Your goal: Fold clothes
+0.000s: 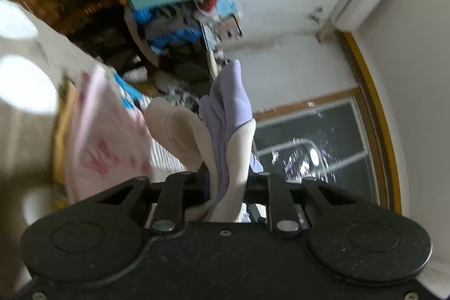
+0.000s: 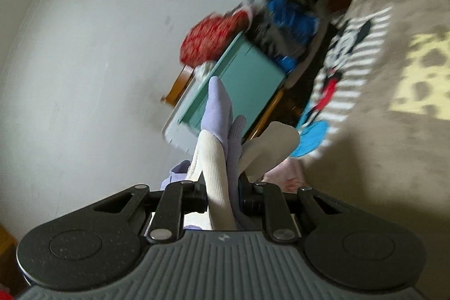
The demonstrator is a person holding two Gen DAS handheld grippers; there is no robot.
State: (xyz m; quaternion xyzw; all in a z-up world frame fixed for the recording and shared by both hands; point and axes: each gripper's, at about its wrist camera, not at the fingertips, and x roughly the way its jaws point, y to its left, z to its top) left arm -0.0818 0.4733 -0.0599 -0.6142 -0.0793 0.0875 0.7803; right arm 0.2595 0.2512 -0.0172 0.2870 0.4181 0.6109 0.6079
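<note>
The left gripper (image 1: 227, 187) is clamped narrow on a bundle of socks (image 1: 230, 108) — lilac and cream — which juts out toward twelve o'clock from between its jaws. The right gripper (image 2: 222, 197) pinches the same kind of bundle (image 2: 216, 148), cream cuff at the jaws, lilac toe at twelve o'clock. Both views are tilted and blurred: a teal box (image 2: 247, 75) lies behind the socks, a cartoon-print cloth (image 2: 337, 69) at two o'clock.
</note>
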